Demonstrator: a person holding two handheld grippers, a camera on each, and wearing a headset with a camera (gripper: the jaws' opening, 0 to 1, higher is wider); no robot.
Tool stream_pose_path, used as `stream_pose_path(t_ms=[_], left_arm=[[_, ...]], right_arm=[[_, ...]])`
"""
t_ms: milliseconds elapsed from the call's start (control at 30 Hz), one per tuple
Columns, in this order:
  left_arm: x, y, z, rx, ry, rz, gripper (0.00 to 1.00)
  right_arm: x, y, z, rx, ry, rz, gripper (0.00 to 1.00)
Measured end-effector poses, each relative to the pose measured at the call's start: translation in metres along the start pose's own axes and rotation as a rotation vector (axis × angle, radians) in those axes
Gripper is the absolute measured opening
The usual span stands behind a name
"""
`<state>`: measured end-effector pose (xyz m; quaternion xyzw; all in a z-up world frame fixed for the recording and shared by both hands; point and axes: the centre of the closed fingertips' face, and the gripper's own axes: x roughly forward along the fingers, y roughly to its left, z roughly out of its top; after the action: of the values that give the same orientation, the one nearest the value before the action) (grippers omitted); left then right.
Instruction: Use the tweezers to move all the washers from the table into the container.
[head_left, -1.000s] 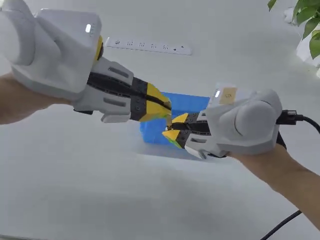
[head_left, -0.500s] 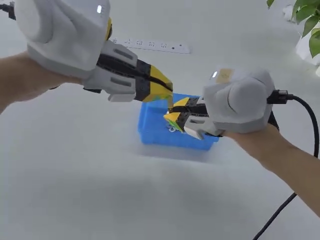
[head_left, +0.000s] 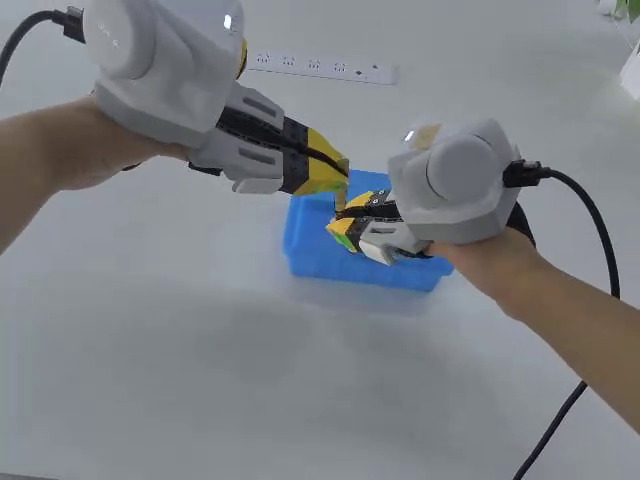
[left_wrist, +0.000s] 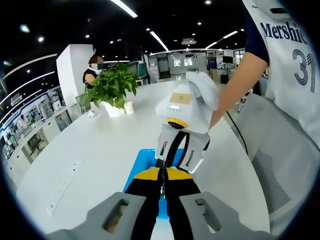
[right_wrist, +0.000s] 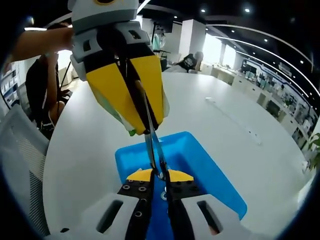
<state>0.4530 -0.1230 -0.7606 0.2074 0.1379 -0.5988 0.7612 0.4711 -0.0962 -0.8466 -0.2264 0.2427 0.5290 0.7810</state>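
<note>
Right gripper: jaws were pressed together on the lower end of the tweezers. The left gripper pinched the same tool higher up, and both were over the blue container. One small washer lay on its floor, just under the jaws. The danger, I'd say: two grips on one springy tool, so an uneven pull could twist it loose and drop it. Readable: "31" and a cut-off "Mershi" on a person's jersey.

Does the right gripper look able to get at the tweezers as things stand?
Likely yes: the tweezers hang tips-down from the left gripper over the blue container, and the fingers of the right gripper flank their lower end, with nothing between.
</note>
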Motion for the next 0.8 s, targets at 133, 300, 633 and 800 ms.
stream_pose_path(t_ms=[133,300,633,800], left_arm=[[0.002,-0.003,-0.003,-0.012,0.002,0.0,0.05],[0.004,-0.008,0.0,-0.017,0.014,0.007,0.05],[-0.006,-0.012,0.007,-0.018,0.002,0.043,0.05],[-0.015,-0.019,0.028,-0.013,-0.062,0.042,0.05]], right_arm=[[0.0,0.0,-0.002,0.003,0.007,-0.009,0.11],[-0.002,0.0,-0.002,0.007,0.008,-0.011,0.12],[-0.018,0.003,0.007,0.002,-0.02,-0.035,0.14],[-0.035,0.011,0.027,-0.015,-0.099,-0.026,0.16]])
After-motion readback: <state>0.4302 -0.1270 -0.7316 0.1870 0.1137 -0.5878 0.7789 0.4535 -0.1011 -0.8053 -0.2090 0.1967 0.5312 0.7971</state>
